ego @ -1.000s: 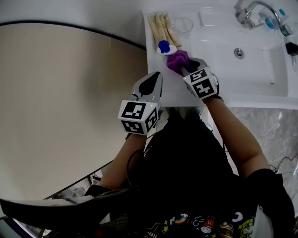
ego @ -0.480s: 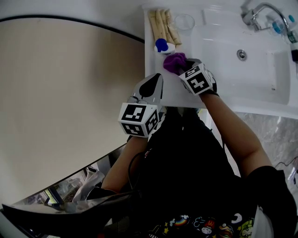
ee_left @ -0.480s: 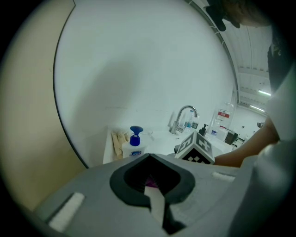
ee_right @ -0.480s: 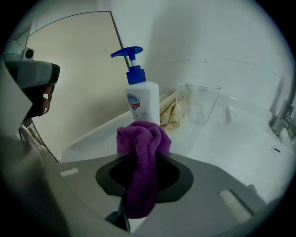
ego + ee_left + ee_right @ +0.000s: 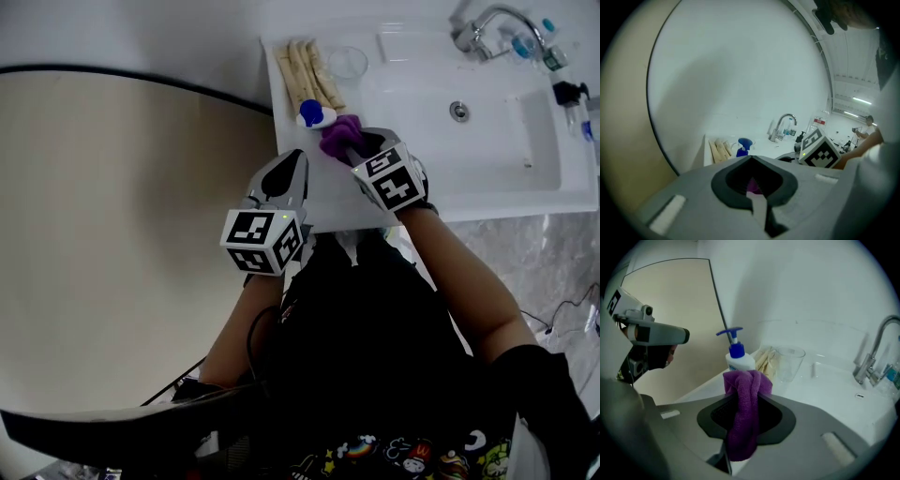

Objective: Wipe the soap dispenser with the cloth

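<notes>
While the right gripper (image 5: pixel 746 425) has its jaws clamped on the purple cloth (image 5: pixel 745 404), the soap dispenser (image 5: pixel 737 359) stands straight ahead of it.
The pump bottle is upright on the white tabletop (image 5: pixel 292 155) left of the basin (image 5: pixel 487 141), just beyond the cloth's bunched top; contact is unclear. The left gripper (image 5: pixel 284 180), jaws together and empty, sits further back, so the right is nearer.

left claw (image 5: pixel 296 157): jaws together, empty | right claw (image 5: pixel 355 147): jaws clamped on cloth (image 5: pixel 336 132)
</notes>
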Demonstrator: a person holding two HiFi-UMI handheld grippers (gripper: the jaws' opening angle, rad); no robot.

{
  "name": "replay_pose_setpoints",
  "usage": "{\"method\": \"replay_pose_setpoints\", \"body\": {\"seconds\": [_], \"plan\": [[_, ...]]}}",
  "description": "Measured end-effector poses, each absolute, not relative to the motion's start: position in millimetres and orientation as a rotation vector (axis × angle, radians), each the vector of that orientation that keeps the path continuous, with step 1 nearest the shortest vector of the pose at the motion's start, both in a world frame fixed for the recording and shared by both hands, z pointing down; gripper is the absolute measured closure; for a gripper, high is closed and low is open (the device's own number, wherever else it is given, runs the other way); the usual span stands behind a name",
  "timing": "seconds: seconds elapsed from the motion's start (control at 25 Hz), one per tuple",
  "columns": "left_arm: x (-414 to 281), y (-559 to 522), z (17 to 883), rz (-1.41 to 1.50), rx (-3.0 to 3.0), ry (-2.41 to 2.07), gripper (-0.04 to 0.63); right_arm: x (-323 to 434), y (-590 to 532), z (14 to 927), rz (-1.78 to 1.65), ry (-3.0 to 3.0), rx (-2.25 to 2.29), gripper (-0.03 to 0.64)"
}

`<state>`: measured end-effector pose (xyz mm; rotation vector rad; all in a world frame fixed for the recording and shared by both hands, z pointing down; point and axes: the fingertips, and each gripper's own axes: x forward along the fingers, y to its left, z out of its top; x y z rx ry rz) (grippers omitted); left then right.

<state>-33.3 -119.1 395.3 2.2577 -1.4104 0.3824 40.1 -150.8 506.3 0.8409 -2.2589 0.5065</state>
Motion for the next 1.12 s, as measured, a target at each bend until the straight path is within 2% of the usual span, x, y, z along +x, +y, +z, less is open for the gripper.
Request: {"method": "replay_pose_setpoints", "body": {"seconds": [0.44,1.12], "plan": [[-70.1,-131.9,380.4,0.332,2.38,-1.22,0.595,6.1,-141.9,438.9,0.527,-2.328,1.122,0.495],[-123.2,-113.7,394.7,0.34,2.375,-1.145,0.595,-40.5,-131.5,477.5,0.539,-2.264,1.153,0.495]]}}
